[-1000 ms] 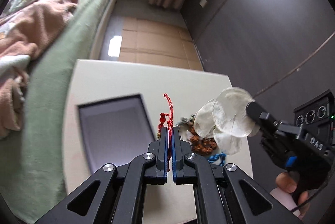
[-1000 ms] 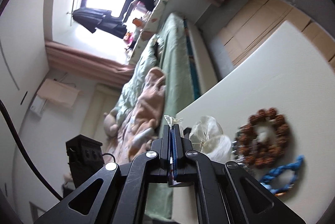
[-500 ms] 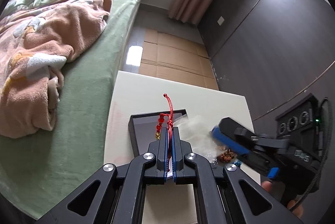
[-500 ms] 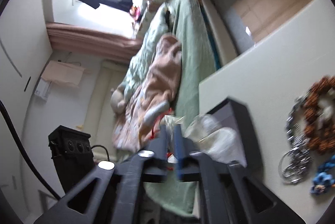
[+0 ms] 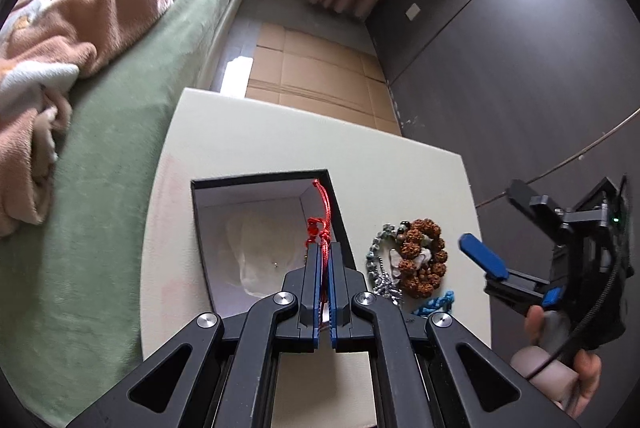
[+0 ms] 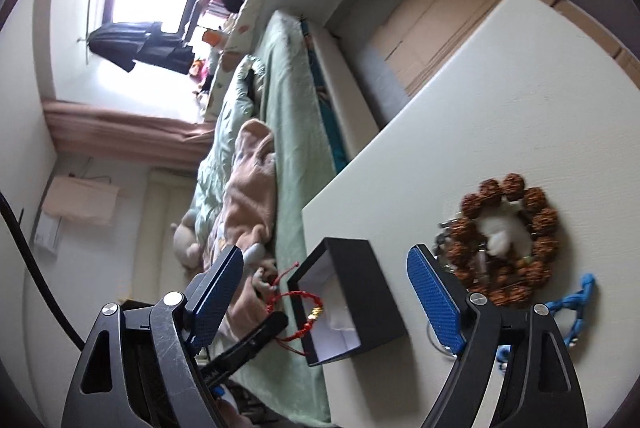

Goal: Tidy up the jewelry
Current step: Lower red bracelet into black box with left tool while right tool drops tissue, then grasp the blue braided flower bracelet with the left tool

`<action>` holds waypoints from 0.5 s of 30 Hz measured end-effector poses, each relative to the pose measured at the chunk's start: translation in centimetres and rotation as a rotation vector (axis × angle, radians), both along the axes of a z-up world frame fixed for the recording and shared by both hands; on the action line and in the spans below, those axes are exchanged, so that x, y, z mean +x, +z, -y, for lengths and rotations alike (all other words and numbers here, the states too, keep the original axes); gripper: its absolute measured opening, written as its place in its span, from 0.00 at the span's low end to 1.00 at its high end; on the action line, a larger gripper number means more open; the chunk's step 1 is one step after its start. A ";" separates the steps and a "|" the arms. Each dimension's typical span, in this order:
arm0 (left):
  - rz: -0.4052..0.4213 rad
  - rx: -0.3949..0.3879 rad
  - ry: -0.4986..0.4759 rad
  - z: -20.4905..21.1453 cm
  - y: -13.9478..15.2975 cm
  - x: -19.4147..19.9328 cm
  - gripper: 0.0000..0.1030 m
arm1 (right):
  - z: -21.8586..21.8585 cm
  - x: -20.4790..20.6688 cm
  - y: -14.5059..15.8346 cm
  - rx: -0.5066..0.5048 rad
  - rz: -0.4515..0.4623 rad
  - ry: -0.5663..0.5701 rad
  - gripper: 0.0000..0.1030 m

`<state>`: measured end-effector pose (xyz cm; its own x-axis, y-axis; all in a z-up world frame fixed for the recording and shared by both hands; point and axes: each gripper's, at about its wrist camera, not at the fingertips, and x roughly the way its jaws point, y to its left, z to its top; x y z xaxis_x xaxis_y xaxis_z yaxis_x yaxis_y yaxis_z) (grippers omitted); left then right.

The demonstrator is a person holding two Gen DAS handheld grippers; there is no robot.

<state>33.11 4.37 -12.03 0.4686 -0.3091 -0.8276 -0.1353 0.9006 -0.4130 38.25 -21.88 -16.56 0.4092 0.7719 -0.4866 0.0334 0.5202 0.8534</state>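
The left gripper [image 5: 325, 248] is pressed together on a red cord bracelet [image 5: 322, 224], pinching the cord itself, with the loop and its small gold bead [image 6: 317, 312] hanging just over the near edge of the open black box [image 5: 256, 179]. From the right wrist view the bracelet dangles at the box mouth rather than lying inside. The box stands on the cream table [image 5: 280, 131], and a crumpled clear pouch [image 5: 256, 252] lies on its white lining.

The right gripper [image 6: 328, 292] has just been opening and now stands spread with nothing between its blue pads [image 6: 434, 300]; seen from the left, it hovers beside the table, apart from everything on it.

The red bracelet looks very light and limp: thin knotted cord that will swing and drape, so it probably needs lowering straight down and a clean release so the cord does not snag on the pad. A pinch on the cord near the knots (as now) seems the sensible hold, since the bead is tiny and smooth.

Still on the table, just beside the box, are a brown bead bracelet [image 5: 422, 256], a grey-green bead strand [image 5: 378, 248] touching it, and a blue braided cord [image 5: 438, 302]. The brown beads look hard and knobbly, heavier, best taken across one side of the ring
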 end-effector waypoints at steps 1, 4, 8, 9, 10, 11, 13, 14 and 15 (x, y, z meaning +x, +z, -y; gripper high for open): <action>-0.017 0.012 -0.007 0.2 -0.7 0.4 0.03 | 0.2 0.0 -0.1 0.000 -0.005 0.000 0.82; -0.116 0.039 0.016 -0.2 -3.0 1.0 0.04 | -0.3 0.1 0.1 0.008 -0.005 0.014 0.82; -0.098 0.052 0.042 -0.6 -3.1 0.4 0.13 | -0.3 0.1 0.8 0.005 0.019 0.031 0.82; -0.089 0.060 0.040 -0.6 -2.9 0.3 0.37 | -0.2 0.0 0.8 0.005 0.021 0.028 0.82; -0.075 0.065 0.038 -0.6 -2.5 0.1 0.57 | 0.0 0.0 0.9 0.004 0.022 0.023 0.82; -0.058 0.053 0.032 -0.5 -2.2 0.1 0.88 | 0.2 0.0 0.9 0.003 0.021 0.019 0.82; -0.029 0.050 0.031 -0.4 -1.6 -0.1 0.98 | 0.8 0.0 0.7 0.004 0.017 0.008 0.82; -0.018 0.067 0.037 -0.4 -1.3 -0.2 0.98 | 1.2 -0.1 0.6 0.005 0.014 0.004 0.82; -0.010 0.075 0.040 -0.3 -1.1 -0.3 0.98 | 1.3 0.0 0.6 0.006 0.011 0.000 0.82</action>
